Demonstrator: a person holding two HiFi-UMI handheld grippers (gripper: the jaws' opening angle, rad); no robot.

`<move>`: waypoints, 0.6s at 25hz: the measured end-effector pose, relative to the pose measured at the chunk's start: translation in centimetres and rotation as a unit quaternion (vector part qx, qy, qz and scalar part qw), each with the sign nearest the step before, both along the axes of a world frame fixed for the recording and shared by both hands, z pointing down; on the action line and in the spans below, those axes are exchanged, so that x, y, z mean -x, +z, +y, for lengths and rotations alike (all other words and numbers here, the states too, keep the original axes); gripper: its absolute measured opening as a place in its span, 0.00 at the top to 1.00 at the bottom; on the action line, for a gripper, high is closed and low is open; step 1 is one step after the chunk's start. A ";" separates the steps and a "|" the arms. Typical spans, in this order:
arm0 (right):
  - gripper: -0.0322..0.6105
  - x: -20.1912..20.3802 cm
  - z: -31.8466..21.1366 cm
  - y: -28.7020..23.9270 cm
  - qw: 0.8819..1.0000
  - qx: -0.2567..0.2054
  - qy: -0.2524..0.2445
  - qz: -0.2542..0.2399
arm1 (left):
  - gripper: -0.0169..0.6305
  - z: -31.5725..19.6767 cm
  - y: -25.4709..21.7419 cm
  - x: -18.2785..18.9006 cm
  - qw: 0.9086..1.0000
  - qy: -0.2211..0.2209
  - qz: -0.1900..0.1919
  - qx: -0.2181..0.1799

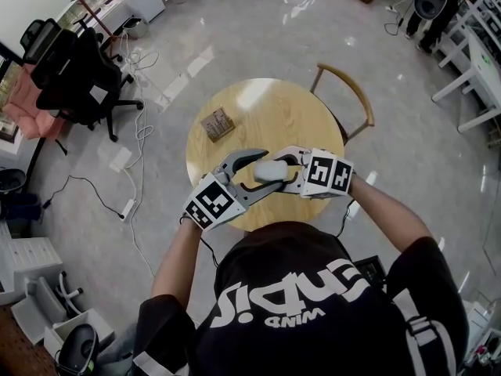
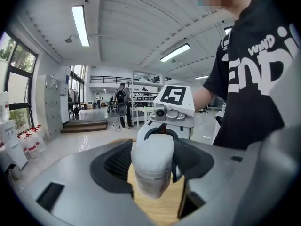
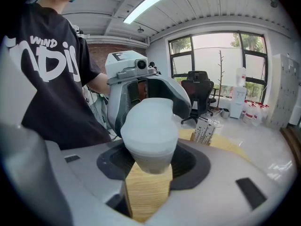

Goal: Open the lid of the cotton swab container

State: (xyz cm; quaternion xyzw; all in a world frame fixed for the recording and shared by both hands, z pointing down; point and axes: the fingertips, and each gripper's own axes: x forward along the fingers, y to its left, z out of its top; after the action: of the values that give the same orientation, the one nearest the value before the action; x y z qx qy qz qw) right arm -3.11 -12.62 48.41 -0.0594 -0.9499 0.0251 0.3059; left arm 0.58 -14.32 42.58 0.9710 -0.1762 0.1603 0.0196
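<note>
The white cotton swab container (image 1: 270,171) hangs above the near edge of the round wooden table (image 1: 262,104), between both grippers. My left gripper (image 1: 252,165) comes at it from the left, my right gripper (image 1: 283,165) from the right, so the two face each other. In the left gripper view the container's labelled body (image 2: 153,166) fills the gap between the dark pads, and the left gripper (image 2: 153,161) is shut on it. The right gripper view shows the rounded white lid end (image 3: 150,131) wedged between that gripper's pads, the right gripper (image 3: 149,157) shut on it.
A small brown box of sticks (image 1: 218,124) lies on the far left of the table and also shows in the right gripper view (image 3: 204,131). A wooden chair (image 1: 346,92) stands behind the table. A black office chair (image 1: 74,77) and floor cables (image 1: 137,139) are to the left.
</note>
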 end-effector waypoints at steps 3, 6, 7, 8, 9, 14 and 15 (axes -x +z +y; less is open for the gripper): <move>0.65 0.1 0.1 0.1 1.000 0.002 -0.002 -0.001 | 0.54 0.0 0.0 -0.1 1.000 0.000 0.003 0.003; 0.65 0.3 0.1 0.0 1.000 0.006 0.003 -0.006 | 0.54 0.0 -0.1 0.1 1.000 -0.001 0.009 0.006; 0.65 0.3 0.0 -0.1 1.000 0.008 0.005 -0.007 | 0.54 -0.1 -0.2 0.1 1.000 -0.002 0.011 0.007; 0.64 0.3 0.0 -0.2 1.000 0.010 0.006 -0.008 | 0.54 -0.1 -0.2 0.1 1.000 -0.002 0.012 0.008; 0.65 0.4 0.0 -0.2 1.000 0.011 0.008 -0.009 | 0.54 -0.2 -0.2 0.1 1.000 -0.003 0.012 0.008; 0.65 0.5 0.0 -0.3 1.000 0.016 0.012 -0.013 | 0.54 -0.2 -0.3 0.2 1.000 -0.008 0.016 0.022; 0.65 0.5 0.0 -0.3 1.000 0.016 0.012 -0.013 | 0.54 -0.3 -0.3 0.2 1.000 -0.008 0.016 0.025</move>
State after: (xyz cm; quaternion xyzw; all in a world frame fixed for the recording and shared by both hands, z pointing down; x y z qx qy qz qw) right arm -3.57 -12.59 48.12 -0.0528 -0.9540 0.0430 0.2920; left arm 0.39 -14.58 42.27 0.9713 -0.1794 0.1485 0.0476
